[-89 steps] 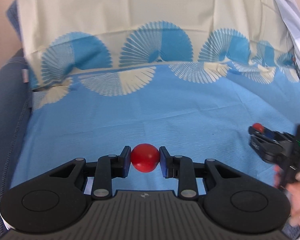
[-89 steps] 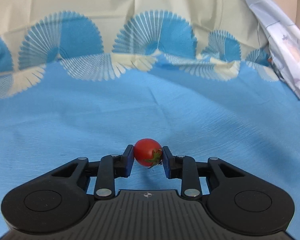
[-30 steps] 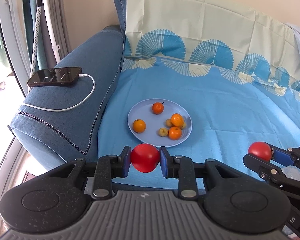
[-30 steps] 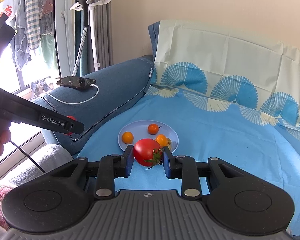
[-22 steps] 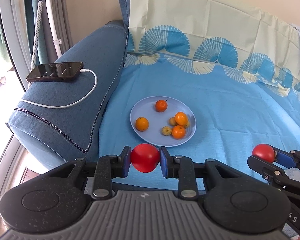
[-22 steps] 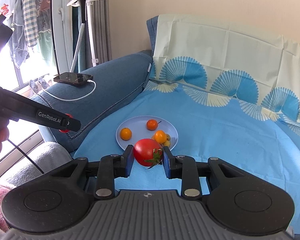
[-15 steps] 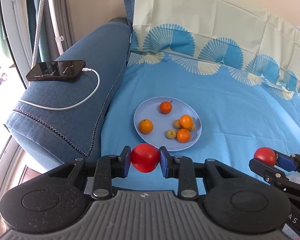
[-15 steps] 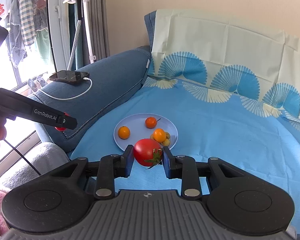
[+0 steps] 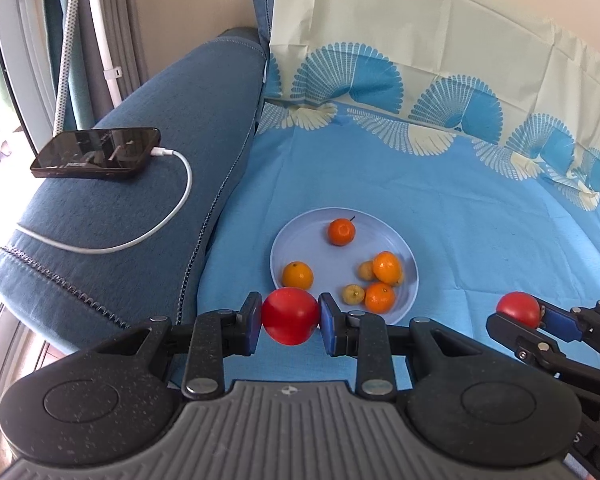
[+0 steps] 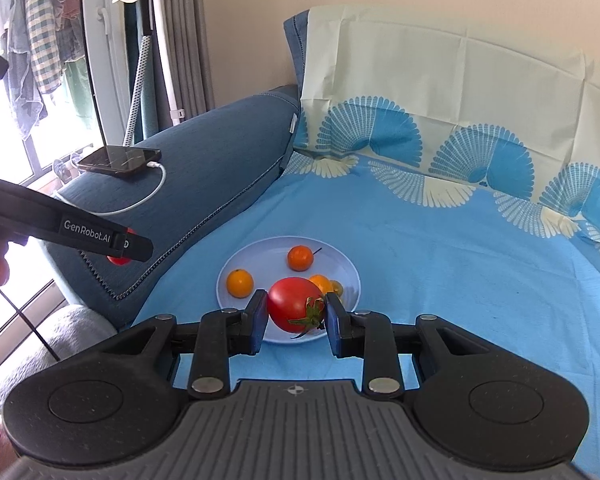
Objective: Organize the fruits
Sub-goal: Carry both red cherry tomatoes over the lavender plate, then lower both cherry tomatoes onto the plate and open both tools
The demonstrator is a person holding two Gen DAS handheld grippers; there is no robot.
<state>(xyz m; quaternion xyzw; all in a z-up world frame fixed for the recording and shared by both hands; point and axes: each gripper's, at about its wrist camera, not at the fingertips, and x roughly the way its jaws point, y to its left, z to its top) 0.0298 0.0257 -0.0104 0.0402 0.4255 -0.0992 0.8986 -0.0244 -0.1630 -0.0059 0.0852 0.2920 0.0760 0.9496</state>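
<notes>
Clearly each tomato is soft, smooth and easily bruised, so a light hold across its widest part suits it. The left gripper has its jaws clamped on one red tomato; the right gripper pinches a stemmed tomato, both near the plate of oranges on the bed.

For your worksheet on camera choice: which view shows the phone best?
The left wrist view: the phone lies large on the armrest, screen and cable plain. The right wrist view shows it smaller, farther off and at a flatter angle.
</notes>
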